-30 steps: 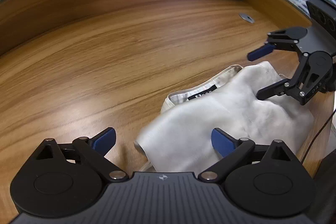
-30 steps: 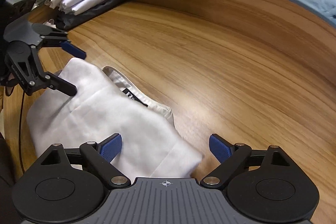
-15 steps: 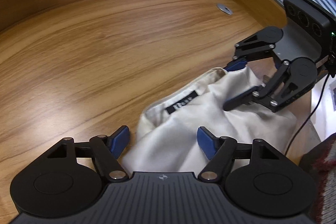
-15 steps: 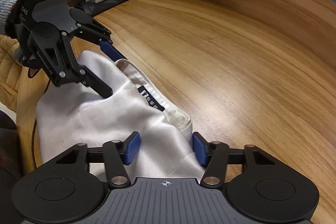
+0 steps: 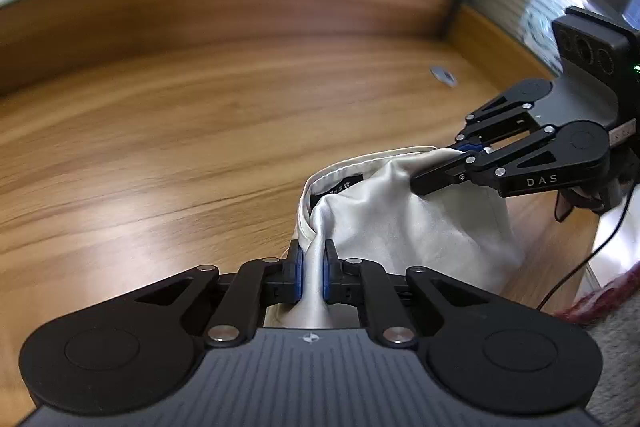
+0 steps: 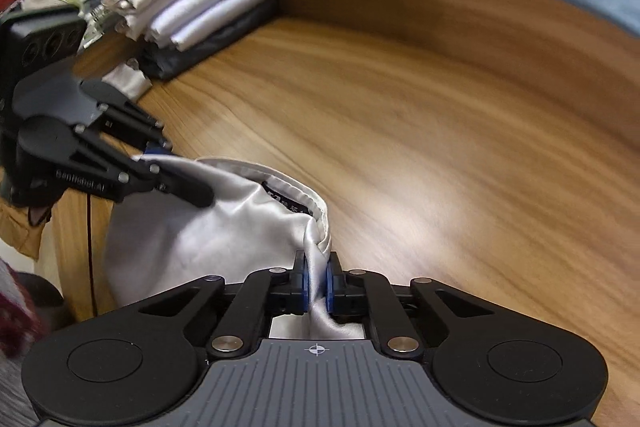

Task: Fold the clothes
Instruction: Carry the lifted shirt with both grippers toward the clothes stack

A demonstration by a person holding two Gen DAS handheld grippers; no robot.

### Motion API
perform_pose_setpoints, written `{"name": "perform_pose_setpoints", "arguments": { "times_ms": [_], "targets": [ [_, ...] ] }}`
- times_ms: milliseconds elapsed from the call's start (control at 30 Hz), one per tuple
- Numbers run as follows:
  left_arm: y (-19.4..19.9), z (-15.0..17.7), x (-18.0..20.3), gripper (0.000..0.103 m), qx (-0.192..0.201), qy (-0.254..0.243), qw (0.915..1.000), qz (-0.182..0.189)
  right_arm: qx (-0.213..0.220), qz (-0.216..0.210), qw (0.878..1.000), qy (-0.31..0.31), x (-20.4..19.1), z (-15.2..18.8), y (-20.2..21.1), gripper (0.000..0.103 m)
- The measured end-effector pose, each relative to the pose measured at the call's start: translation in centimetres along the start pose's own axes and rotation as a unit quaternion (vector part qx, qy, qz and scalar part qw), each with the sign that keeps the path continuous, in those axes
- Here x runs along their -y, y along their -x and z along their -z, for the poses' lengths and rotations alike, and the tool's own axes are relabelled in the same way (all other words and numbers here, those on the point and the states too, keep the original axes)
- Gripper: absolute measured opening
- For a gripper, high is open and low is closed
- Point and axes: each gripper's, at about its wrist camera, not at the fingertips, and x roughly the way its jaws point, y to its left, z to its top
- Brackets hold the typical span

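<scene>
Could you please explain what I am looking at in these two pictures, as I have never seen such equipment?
These are two hand-held grippers, each carrying a wide-angle camera that looks along its own fingers. One picture is from the left gripper, the other from the right gripper, and each also shows the other at the side. Both are closing on the waistband of a pale garment, pinching cloth between the blue pads. It hangs over the near edge of a wooden table. A stack of folded clothes sits at the back.
</scene>
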Motion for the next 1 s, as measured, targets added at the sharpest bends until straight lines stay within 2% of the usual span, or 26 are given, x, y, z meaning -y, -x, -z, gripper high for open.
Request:
{"name": "perform_pose_setpoints", "arguments": {
  "times_ms": [200, 367, 500, 667, 900, 1000],
  "targets": [
    [5.5, 2.6, 1.3, 0.009, 0.056, 0.050, 0.9961, -0.046, 0.041, 0.013, 0.996, 0.072, -4.4, -2.1, 2.0, 0.010],
    [10.0, 3.9, 1.5, 0.008, 0.112, 0.089, 0.9847, -0.100, 0.071, 0.005, 0.989, 0.132, -7.1, -4.9, 1.9, 0.009],
    [13.7, 5.1, 1.0, 0.008, 0.152, 0.135, 0.9670, -0.153, 0.090, -0.014, 0.981, 0.173, -9.6, -7.7, 1.0, 0.009],
    [18.8, 6.2, -1.0, 0.008, 0.174, 0.195, 0.9399, -0.220, 0.104, -0.062, 0.964, 0.235, -14.2, -12.2, -1.2, 0.009],
    [25.8, 8.6, -6.1, 0.008, 0.188, 0.255, 0.9031, -0.290, 0.105, -0.138, 0.936, 0.306, -21.2, -19.2, -6.1, 0.009],
    [28.4, 10.1, -9.0, 0.008, 0.197, 0.288, 0.8868, -0.303, 0.101, -0.164, 0.923, 0.333, -24.7, -22.2, -8.7, 0.009]
  ]
}}
